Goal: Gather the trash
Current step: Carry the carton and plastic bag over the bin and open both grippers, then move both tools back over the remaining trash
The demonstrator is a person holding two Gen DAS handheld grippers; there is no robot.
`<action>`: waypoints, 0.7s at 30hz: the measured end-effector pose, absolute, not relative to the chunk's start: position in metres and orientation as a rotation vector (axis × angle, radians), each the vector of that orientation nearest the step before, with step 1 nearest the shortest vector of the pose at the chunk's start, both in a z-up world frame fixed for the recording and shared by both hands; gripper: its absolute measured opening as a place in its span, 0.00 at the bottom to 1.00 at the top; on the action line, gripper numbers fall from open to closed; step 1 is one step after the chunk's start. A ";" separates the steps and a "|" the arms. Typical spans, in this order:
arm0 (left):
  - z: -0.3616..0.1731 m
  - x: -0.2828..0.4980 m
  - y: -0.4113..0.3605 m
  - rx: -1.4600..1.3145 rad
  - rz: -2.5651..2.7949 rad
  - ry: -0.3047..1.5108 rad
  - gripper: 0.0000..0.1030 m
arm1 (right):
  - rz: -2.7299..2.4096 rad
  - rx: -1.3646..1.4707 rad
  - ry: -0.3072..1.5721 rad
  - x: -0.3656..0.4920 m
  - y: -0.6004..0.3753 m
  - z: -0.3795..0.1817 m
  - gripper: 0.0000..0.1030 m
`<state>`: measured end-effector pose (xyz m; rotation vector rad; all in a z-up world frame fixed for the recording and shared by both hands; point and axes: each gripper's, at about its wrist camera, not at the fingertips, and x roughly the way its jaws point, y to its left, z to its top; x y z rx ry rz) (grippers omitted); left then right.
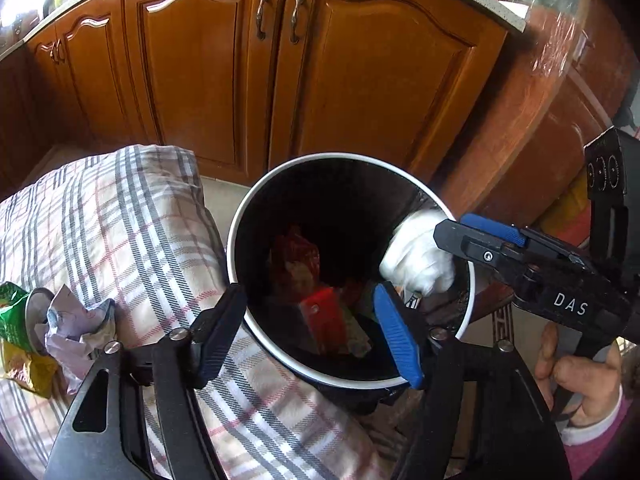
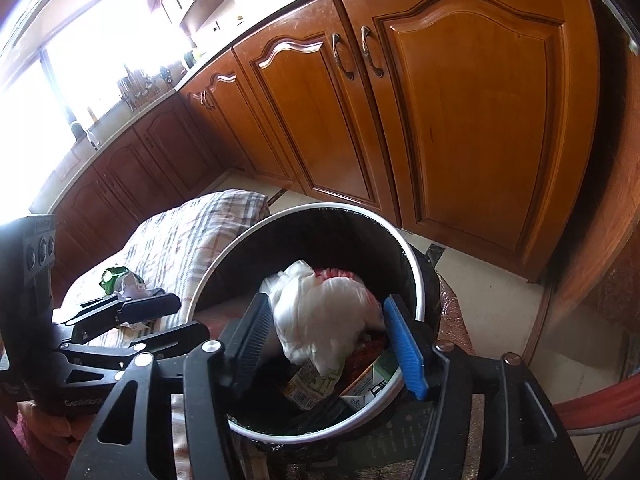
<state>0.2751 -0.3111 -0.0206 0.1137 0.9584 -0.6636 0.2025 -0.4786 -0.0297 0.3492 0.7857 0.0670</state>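
A black trash bin with a white rim (image 1: 240,240) (image 2: 418,280) stands on the floor beside the plaid-covered surface. It holds red and green wrappers (image 1: 324,316) and packaging (image 2: 316,384). A crumpled white plastic bag (image 1: 418,258) (image 2: 324,312), blurred, sits in the bin's mouth between the fingers of my right gripper (image 2: 322,344) (image 1: 452,236), whose jaws stand wide open around it. My left gripper (image 1: 312,332) (image 2: 160,316) is open and empty, over the bin's near rim. A green can (image 1: 16,316) (image 2: 114,278) and crumpled paper (image 1: 76,320) lie on the plaid cloth.
The plaid cloth (image 1: 120,220) covers a cushioned surface left of the bin. Wooden kitchen cabinets (image 1: 320,60) (image 2: 460,120) stand behind. A yellow wrapper (image 1: 28,372) lies by the can. A patterned mat (image 2: 456,320) lies under the bin.
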 end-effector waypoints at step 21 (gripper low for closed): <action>-0.035 0.209 -0.150 -0.065 -0.464 0.903 0.72 | 0.182 0.421 0.754 0.162 -0.396 -0.036 0.90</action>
